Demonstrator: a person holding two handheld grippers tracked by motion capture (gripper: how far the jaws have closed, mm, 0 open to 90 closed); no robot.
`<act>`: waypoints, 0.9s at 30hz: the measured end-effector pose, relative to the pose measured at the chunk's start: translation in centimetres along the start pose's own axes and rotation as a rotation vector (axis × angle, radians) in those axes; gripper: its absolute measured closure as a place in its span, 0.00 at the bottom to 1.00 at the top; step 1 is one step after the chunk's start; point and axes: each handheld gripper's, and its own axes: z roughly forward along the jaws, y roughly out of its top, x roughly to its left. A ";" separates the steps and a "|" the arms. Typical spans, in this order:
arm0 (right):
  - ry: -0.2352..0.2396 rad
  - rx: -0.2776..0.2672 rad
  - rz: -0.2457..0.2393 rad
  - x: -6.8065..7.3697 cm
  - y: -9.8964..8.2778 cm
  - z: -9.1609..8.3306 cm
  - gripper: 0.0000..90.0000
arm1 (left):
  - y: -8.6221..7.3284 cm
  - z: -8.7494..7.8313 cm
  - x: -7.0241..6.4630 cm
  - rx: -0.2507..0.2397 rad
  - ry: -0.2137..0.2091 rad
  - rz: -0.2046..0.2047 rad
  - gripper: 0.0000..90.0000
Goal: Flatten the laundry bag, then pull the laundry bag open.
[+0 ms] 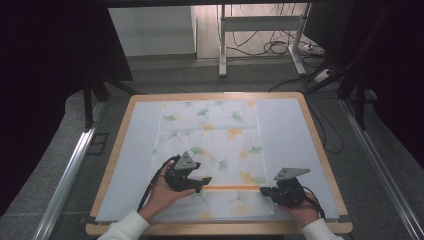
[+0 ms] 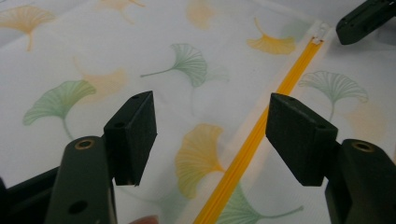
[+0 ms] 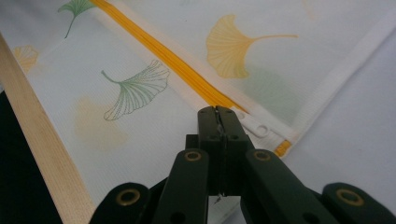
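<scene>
A white mesh bag printed with green and orange ginkgo leaves lies flat on the table. An orange zipper runs across its near end. My left gripper hovers open just above the bag; in its own view the jaws stand wide apart with the zipper passing under the right jaw. My right gripper is shut at the zipper's right end. Its tips touch the zipper's white edge, right beside the white pull tab. I cannot tell whether cloth is pinched between them.
A pale sheet covers the wooden table, whose light wood rim runs close to the bag's near edge. Beyond the table stand metal desk legs and loose cables on the floor.
</scene>
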 end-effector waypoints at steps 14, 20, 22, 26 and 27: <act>-0.032 -0.058 0.016 -0.4 0.3 -0.9 0.99 | 1.1 1.3 -2.1 0.001 -0.049 0.034 0.37; -0.039 -0.078 0.030 -1.2 0.9 -1.0 0.99 | 1.7 2.2 -2.9 0.006 -0.063 0.055 0.36; -0.037 -0.089 0.034 -1.5 1.2 -1.0 0.99 | 1.9 2.4 -3.0 0.007 -0.069 0.055 0.36; -0.039 -0.091 0.046 -2.2 2.0 -0.5 0.99 | 1.9 2.6 -3.2 0.009 -0.073 0.057 0.37; -0.042 -0.089 0.047 -2.4 2.1 -0.3 0.99 | 1.9 2.6 -3.2 0.009 -0.074 0.057 0.37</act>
